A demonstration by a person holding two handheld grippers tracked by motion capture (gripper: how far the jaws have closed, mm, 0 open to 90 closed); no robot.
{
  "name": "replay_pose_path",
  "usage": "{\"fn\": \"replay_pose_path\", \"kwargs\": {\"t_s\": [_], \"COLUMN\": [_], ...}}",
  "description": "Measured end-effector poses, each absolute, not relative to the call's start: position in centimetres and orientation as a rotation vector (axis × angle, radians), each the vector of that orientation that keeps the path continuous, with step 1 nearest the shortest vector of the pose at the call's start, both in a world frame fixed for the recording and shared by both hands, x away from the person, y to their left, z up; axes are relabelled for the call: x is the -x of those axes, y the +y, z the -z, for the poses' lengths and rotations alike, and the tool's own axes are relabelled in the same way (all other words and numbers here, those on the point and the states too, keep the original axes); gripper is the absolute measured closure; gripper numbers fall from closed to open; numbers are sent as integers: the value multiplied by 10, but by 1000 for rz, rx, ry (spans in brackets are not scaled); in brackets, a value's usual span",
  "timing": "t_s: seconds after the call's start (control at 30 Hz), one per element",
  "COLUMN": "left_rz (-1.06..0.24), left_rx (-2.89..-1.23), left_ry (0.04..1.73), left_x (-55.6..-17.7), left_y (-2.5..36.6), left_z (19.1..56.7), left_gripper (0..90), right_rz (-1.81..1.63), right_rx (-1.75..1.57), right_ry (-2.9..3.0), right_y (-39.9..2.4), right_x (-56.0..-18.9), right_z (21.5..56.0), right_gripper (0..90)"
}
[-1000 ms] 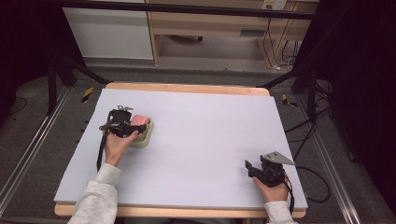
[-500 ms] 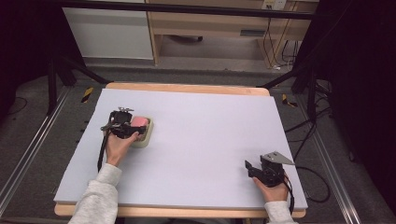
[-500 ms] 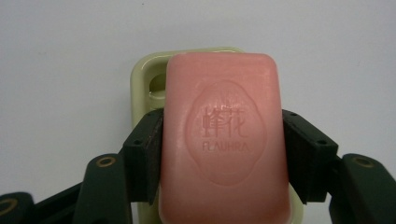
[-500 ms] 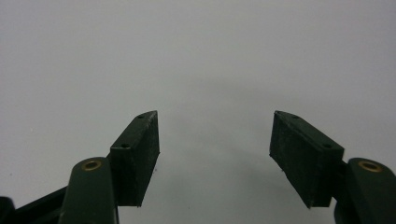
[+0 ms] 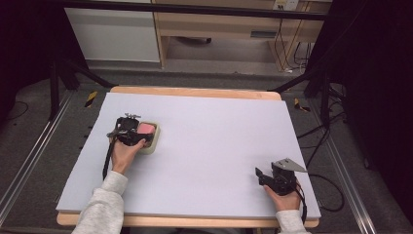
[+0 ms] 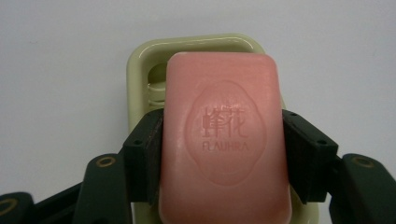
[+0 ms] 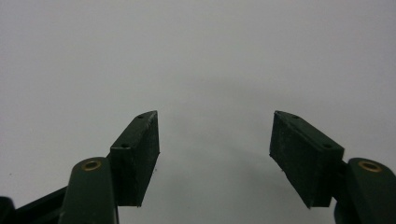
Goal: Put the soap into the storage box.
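The table (image 5: 209, 146) is evenly and brightly lit from above while its surroundings are left dark, soft shadows are cast beneath the jaws, and slight softness is seen throughout.

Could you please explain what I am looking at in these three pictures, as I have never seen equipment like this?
A person sits at a white table with a hand-held two-jaw gripper in each hand. The high view looks down from above; each of the other two pictures comes from a camera riding on one gripper, looking along its black jaws. The left gripper is closed on a pink bar of soap, which sits over a pale green soap dish. The right gripper is open with nothing between its jaws, resting near the table's near right corner.
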State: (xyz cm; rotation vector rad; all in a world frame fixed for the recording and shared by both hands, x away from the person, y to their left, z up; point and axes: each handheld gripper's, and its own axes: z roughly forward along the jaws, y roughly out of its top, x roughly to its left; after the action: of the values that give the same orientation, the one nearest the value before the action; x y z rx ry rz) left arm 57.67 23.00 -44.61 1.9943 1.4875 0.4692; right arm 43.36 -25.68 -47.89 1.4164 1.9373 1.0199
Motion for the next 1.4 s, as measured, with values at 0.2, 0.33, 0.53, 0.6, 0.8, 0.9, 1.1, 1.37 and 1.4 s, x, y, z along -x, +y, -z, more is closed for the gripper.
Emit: {"fn": "replay_pose_path", "kwargs": {"t_s": [0.2, 0.33, 0.53, 0.6, 0.8, 0.9, 1.1, 1.37, 1.4], "left_rz": [-470, -476, -479, -482, -510, -513, -517, -519, -519], "left_rx": [-1995, -1998, -2004, -1992, -1946, -1936, -1934, -1918, -1913], "left_ry": [1489, 1488, 1488, 1478, 1434, 1411, 1361, 1276, 1269], "left_x": [-578, -578, -578, -577, -571, -568, -561, -543, -541], "left_y": [229, 229, 228, 228, 231, 232, 231, 233, 234], "left_z": [449, 449, 449, 447, 434, 430, 425, 419, 419], "left_gripper": [373, 372, 369, 355, 285, 280, 278, 287, 287], "right_rz": [-1020, -1020, -1020, -1020, -1021, -1023, -1029, -1024, -1024], "right_rx": [-1417, -1417, -1416, -1417, -1419, -1420, -1436, -1437, -1441], "right_ry": [1938, 1937, 1939, 1939, 1935, 1931, 1924, 1908, 1908], "right_y": [-257, -257, -257, -257, -257, -258, -259, -261, -261], "right_x": [-434, -434, -434, -434, -433, -433, -433, -433, -433], "right_z": [479, 479, 479, 479, 479, 479, 479, 478, 477], "right_gripper": [330, 329, 326, 325, 322, 321, 316, 325, 326]}}
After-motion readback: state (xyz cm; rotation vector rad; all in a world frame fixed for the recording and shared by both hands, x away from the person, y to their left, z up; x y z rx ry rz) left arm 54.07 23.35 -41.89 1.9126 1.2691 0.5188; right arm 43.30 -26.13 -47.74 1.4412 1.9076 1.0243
